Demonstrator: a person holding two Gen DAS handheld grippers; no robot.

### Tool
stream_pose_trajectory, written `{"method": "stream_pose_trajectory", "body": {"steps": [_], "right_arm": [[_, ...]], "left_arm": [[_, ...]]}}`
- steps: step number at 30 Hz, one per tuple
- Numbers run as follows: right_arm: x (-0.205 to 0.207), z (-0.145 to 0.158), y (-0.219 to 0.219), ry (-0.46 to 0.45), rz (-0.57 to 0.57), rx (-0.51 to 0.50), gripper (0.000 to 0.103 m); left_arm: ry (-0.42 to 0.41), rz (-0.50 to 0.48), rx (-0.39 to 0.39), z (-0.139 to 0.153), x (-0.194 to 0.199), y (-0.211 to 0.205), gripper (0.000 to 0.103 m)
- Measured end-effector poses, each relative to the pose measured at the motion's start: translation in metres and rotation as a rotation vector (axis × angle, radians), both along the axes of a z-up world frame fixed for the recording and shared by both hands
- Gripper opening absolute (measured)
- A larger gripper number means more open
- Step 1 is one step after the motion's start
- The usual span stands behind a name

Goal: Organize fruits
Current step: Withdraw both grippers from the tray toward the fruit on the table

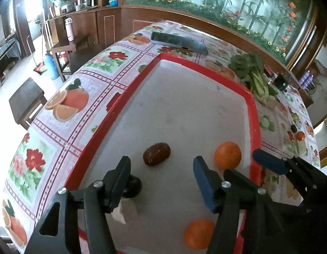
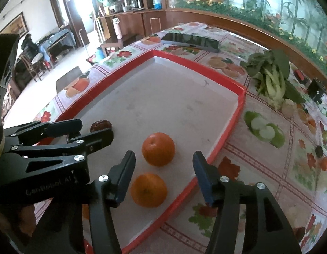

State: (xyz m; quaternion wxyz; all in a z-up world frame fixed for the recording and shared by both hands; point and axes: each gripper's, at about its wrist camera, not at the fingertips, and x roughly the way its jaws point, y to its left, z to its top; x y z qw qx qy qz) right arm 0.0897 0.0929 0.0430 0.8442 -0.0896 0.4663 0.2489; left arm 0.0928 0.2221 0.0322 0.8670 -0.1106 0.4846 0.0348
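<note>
We can read one marking only: pale lettering, "CenRobot AI" as best we make it out, along the black arm of the left gripper [image 2: 95,135], at about eight o'clock in the right wrist view. Its last letters are blurred.

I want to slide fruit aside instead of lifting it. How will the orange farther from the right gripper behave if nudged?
The farther orange looks round, so it would probably roll rather than slide. The tray floor looks smooth, giving little to stop it. The red rim would likely catch it.
</note>
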Motion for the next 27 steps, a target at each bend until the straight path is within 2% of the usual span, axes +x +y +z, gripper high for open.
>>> {"method": "stream_pose_trajectory", "body": {"steps": [4,9,17,21,27], "right_arm": [[-0.011,0.006,-0.004,-0.011,-0.001,0.003,0.058],[-0.026,0.011,-0.011,-0.017,-0.008,0.007,0.065],[-0.057,0.015,-0.026,-0.021,0.007,0.0,0.069],[-0.071,0.018,-0.039,-0.028,0.001,-0.01,0.077],[-0.085,0.011,-0.067,0.001,-0.035,-0.025,0.079]], "left_arm": [[-0.007,-0.003,0.005,0.006,-0.01,-0.003,0.065],[-0.005,-0.008,0.009,0.01,-0.023,-0.009,0.065],[-0.002,-0.016,0.007,0.012,-0.042,-0.025,0.065],[-0.005,-0.027,0.008,0.015,-0.048,-0.036,0.065],[-0.005,-0.052,-0.001,0.019,-0.055,-0.059,0.069]]}}
